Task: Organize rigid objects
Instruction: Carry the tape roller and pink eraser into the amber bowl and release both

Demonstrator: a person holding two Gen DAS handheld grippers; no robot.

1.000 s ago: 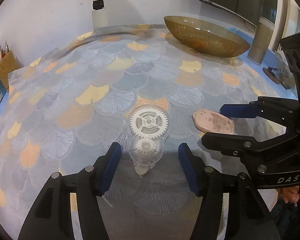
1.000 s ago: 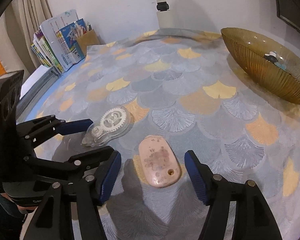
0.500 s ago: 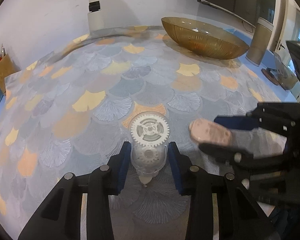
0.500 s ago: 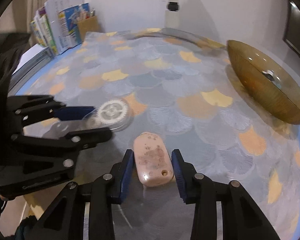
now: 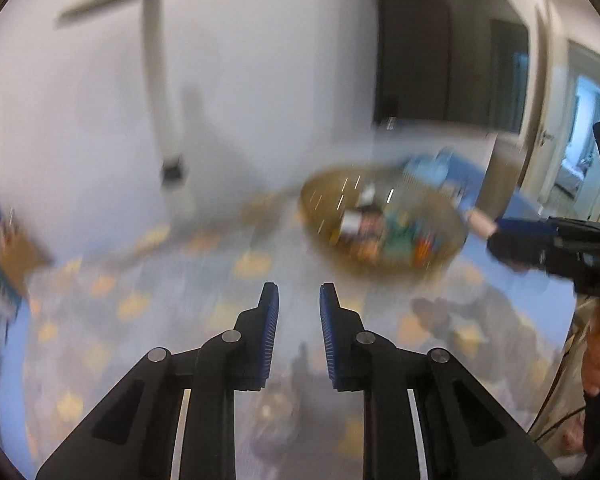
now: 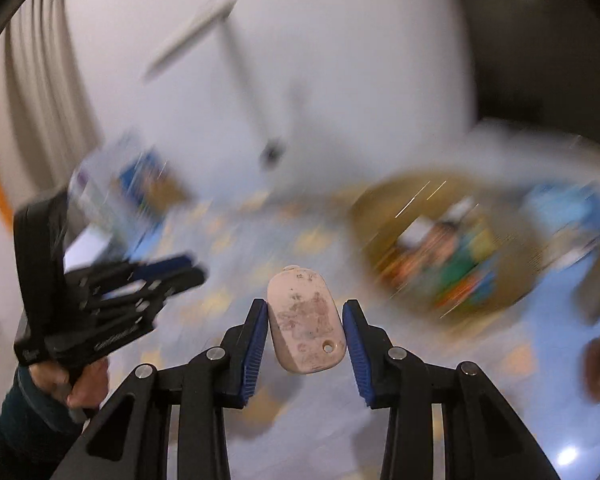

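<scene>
Blurred tablecloth (image 6: 236, 240); pink case (image 6: 305, 320) between gripper (image 6: 306, 312) pads.

I can make out hardly any writing here. On the side of the left gripper (image 6: 188, 270), seen from the right wrist camera, there is a white printed word and a small white logo near its rear end, but motion blur smears both and I cannot read them. The books (image 6: 140, 188) by the wall show coloured covers, with lettering too blurred to read. I find no readable numbers or signs elsewhere.
</scene>
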